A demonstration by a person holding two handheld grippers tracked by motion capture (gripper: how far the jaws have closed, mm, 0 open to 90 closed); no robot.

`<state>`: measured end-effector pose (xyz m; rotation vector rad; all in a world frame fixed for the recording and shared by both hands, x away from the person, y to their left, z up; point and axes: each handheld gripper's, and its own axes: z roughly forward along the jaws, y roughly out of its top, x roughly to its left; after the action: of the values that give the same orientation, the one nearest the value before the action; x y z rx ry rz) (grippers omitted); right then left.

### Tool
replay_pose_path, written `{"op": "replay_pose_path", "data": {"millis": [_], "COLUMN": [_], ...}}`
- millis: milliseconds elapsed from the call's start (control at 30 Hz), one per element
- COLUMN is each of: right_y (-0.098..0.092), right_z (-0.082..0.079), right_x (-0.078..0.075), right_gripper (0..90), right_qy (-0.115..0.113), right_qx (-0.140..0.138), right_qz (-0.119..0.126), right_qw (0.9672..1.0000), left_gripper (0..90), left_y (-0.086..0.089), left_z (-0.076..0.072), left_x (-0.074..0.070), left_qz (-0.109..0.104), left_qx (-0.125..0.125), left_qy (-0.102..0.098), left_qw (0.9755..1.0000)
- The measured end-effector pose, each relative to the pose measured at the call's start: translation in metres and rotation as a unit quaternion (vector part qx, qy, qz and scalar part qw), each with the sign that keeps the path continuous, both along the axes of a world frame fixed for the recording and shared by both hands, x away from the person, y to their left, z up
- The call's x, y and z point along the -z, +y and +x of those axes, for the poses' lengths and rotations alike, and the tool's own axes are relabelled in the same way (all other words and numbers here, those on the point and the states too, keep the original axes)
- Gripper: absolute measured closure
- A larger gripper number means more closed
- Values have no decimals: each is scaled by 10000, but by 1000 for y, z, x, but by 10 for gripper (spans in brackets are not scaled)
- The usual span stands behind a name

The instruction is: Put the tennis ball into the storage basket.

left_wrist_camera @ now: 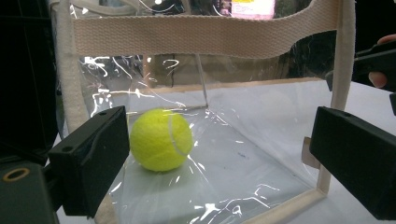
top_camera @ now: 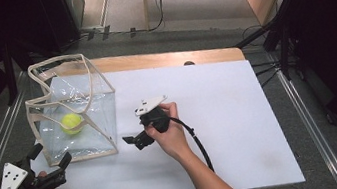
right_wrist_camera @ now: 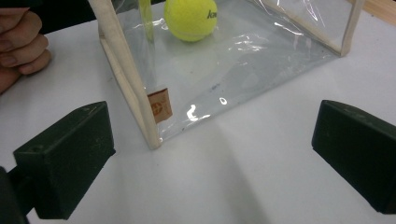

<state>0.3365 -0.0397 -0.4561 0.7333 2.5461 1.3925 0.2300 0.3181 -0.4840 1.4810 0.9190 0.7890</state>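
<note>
- One white table (top_camera: 220,117) fills the middle of the high view.
- One clear bag (top_camera: 98,97) stands at its left, holding one yellow ball (top_camera: 71,123).
- Two hand-held grippers: left hand-held gripper (top_camera: 50,156) at lower left, right hand-held gripper (top_camera: 131,140) at centre, both spread and gripping nothing.

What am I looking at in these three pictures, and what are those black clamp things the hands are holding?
A person sits at a white table, holding a two-jaw hand tool in each hand. The high view looks down from above; the other two come from cameras riding on each tool, looking out between its black jaws. The left gripper and the right gripper are both open and hold nothing. On the table stands a clear plastic bag with cream fabric edging and handles, and a yellow tennis ball sits inside it. Both tools face the bag.
</note>
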Motion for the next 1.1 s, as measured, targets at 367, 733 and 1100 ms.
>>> {"op": "replay_pose_path", "data": {"millis": [367, 733, 1100], "right_y": [-26, -54, -78], "right_z": [-11, -22, -33], "right_x": [15, 21, 27], "right_gripper": [0, 0, 0], "right_qy": [-8, -53, -46], "right_qx": [226, 448, 586], "right_qz": [84, 108, 163], "right_qw": [9997, 9989, 9981], "left_gripper": [53, 53, 53], "left_y": [0, -1, -1], "left_z": [0, 0, 0], "left_x": [0, 0, 0], "left_qz": [-2, 34, 56], "left_qx": [5, 1, 17], "left_qy": [3, 5, 33], "left_qw": [10000, 10000, 10000]}}
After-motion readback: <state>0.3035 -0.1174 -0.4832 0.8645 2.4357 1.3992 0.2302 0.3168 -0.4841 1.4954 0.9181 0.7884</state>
